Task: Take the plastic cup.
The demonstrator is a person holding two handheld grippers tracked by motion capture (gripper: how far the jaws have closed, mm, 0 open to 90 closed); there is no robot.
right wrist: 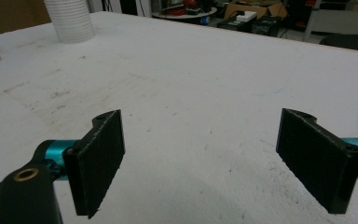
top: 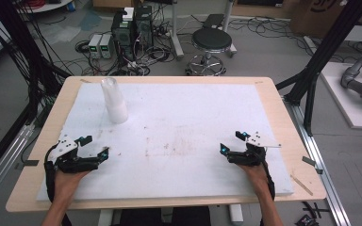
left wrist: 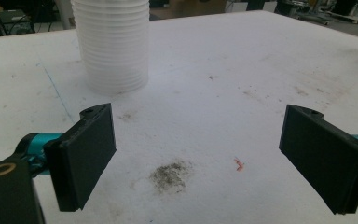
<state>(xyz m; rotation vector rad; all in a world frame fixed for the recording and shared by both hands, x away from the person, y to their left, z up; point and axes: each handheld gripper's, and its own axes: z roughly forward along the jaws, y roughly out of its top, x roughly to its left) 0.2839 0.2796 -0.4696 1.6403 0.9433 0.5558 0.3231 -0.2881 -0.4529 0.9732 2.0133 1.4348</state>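
Cups stand nested in one upright white stack on the white pad that covers your table, toward its far left corner. Your left hand-held gripper rests near the pad's front left edge, well short of the stack, and points toward the middle of the table. Your right hand-held gripper rests near the front right, well apart from the stack, and points inward too.

From above, both your forearms enter at the bottom, each hand wrapped round its grip, low over the pad. That view also takes in the floor beyond the table, with a stool and cabled equipment.

The left gripper view looks along its own jaws, which stand wide apart with nothing between them; the stack rises ahead and to the left, its stacked rims showing as ridges. It also shows a dark smudge and a small red speck on the pad.

The right gripper view shows that hand-held gripper released as well, jaws wide over bare pad, with the stack far off at upper left.
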